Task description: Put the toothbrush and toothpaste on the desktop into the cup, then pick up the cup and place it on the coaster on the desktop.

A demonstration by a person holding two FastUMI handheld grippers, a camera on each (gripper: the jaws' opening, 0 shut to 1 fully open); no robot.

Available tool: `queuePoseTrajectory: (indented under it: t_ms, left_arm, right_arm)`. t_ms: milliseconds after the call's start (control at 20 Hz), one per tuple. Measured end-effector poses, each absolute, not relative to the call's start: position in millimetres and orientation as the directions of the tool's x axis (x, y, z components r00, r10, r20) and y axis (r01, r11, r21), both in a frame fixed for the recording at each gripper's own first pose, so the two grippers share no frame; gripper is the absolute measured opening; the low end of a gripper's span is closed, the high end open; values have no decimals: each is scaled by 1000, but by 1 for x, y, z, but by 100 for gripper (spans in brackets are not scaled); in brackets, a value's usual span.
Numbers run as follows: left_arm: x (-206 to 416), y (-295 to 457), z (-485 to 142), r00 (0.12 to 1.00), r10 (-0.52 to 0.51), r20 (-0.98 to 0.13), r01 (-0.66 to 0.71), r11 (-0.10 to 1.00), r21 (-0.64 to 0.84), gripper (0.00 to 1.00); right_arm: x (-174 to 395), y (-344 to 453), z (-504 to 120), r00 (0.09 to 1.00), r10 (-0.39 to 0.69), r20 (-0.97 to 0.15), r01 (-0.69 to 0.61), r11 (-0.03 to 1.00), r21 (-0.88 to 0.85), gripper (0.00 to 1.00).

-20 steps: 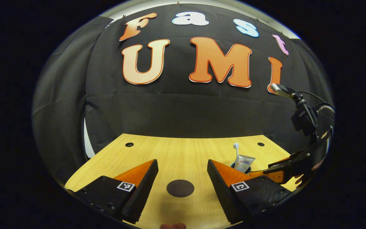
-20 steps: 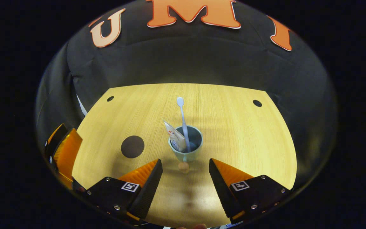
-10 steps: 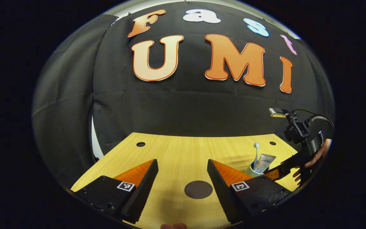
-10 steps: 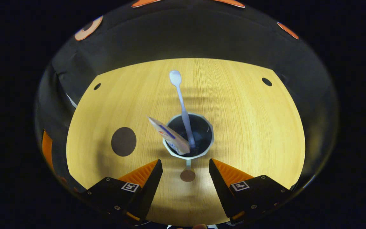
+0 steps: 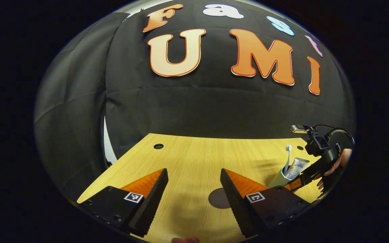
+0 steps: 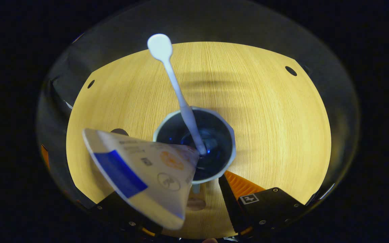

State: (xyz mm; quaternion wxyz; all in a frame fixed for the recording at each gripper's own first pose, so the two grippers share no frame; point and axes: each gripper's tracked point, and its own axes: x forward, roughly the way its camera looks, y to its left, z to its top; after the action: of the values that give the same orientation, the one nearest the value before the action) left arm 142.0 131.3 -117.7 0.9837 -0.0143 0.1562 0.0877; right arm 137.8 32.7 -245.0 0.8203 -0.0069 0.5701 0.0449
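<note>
Right gripper view, nearest first: the right gripper (image 6: pixel 194 202) is seen at the bottom edge, its right orange-faced finger (image 6: pixel 240 187) exposed and its left finger mostly covered by the toothpaste tube. The jaws are set wide apart; the base of the cup (image 6: pixel 194 145) lies between them, but contact with the fingers cannot be confirmed, so no grip is recorded. The toothpaste tube (image 6: pixel 144 172) leans out of the cup toward the lower left, crimped end nearest the camera. The toothbrush (image 6: pixel 176 87) stands in the cup, handle end inside, head tilted up and away. The cup is viewed from above, dark interior, pale rim. A dark edge of the coaster (image 6: pixel 119 131) is noted just past the tube, left of the cup, on the wooden desktop (image 6: pixel 265 118).

Left gripper view: the left gripper (image 5: pixel 194 197) is held wide open above the desktop, nothing between its fingers. The round dark coaster (image 5: pixel 218 198) lies just beyond, partly behind the right finger. Farther right, the cup (image 5: pixel 279 180) with toothbrush (image 5: pixel 287 158) and toothpaste tube (image 5: pixel 295 168) is seen at the right gripper's fingers (image 5: pixel 295 184), a hand (image 5: pixel 338 163) behind it.
</note>
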Motion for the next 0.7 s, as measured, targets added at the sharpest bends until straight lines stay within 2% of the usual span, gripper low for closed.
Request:
queuePoseTrajectory:
  t_ms: [100, 350, 700]
  left_arm:
    - [141, 134, -120, 932, 177, -317, -184, 983, 8, 94]
    - [137, 143, -127, 922, 197, -333, -206, 979, 11, 94]
    - [134, 143, -135, 912, 197, -360, -211, 978, 2, 94]
  right_arm:
    - [136, 34, -249, 321, 70, -945, -78, 996, 47, 75]
    - [135, 35, -256, 289, 57, -955, -87, 996, 33, 39]
    - [135, 34, -255, 286, 34, -958, -86, 996, 10, 31]
